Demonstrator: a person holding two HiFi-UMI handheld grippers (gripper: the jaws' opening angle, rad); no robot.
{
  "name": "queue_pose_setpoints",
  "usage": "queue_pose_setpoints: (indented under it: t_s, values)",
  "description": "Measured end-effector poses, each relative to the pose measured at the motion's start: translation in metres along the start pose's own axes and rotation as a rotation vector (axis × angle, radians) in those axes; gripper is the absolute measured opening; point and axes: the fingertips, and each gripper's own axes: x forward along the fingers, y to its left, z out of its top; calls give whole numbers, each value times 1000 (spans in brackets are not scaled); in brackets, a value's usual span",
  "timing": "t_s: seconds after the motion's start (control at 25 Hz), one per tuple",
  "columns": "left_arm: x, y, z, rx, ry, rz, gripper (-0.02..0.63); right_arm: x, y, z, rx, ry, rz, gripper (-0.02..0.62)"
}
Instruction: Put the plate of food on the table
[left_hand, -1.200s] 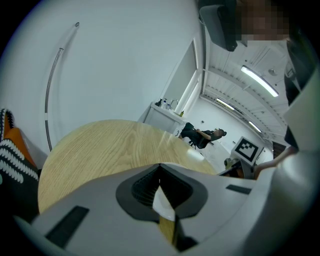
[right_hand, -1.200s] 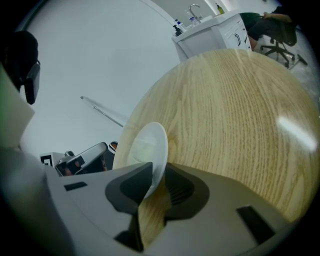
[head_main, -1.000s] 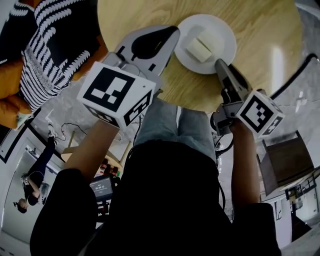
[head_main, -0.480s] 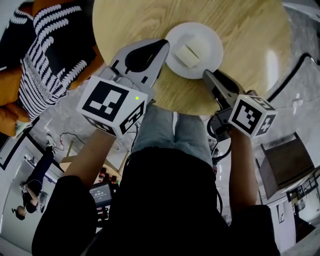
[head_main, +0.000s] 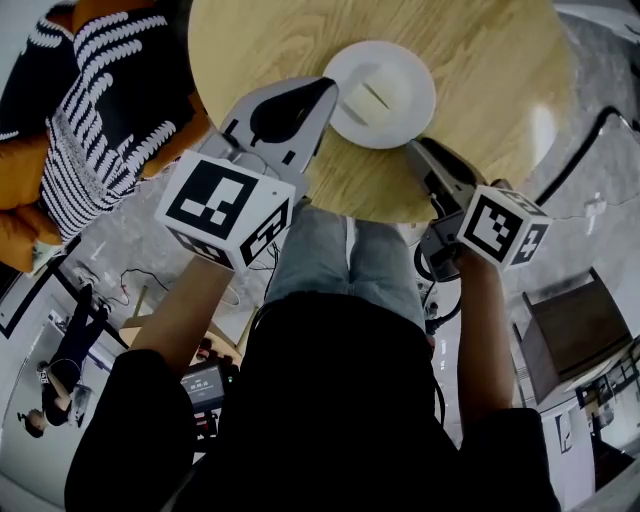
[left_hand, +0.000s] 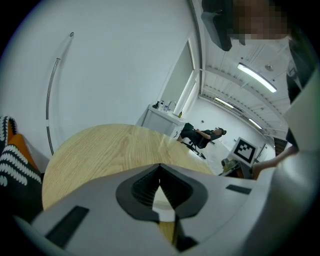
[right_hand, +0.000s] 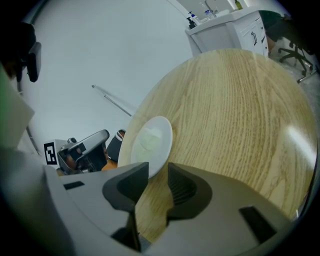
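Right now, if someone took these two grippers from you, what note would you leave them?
Left gripper: shut, empty, beside the plate.
Right gripper: jaws have just been opening and grip nothing; the plate rim is right at its tips.
The plate, with food, sits on the table.
Done: plate set down and released. Left: likely just draw both grippers back.

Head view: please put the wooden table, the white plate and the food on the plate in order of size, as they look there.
1. wooden table
2. white plate
3. food, pale and hard to outline against the plate
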Motion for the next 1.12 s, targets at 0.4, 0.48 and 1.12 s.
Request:
queue_pose_setpoints:
  t_s: [0.4, 0.48, 1.12]
  values:
    - [-4, -8, 0, 14, -13, 21, 8, -9, -1, 7, -35, -45, 18, 120]
    - [3, -3, 0, 9, -15, 18, 8, -4, -3, 14, -45, -54, 16, 118]
    - [-25, -17, 33, 45, -61, 18, 8, -24, 39, 37, -143, -149, 12, 9]
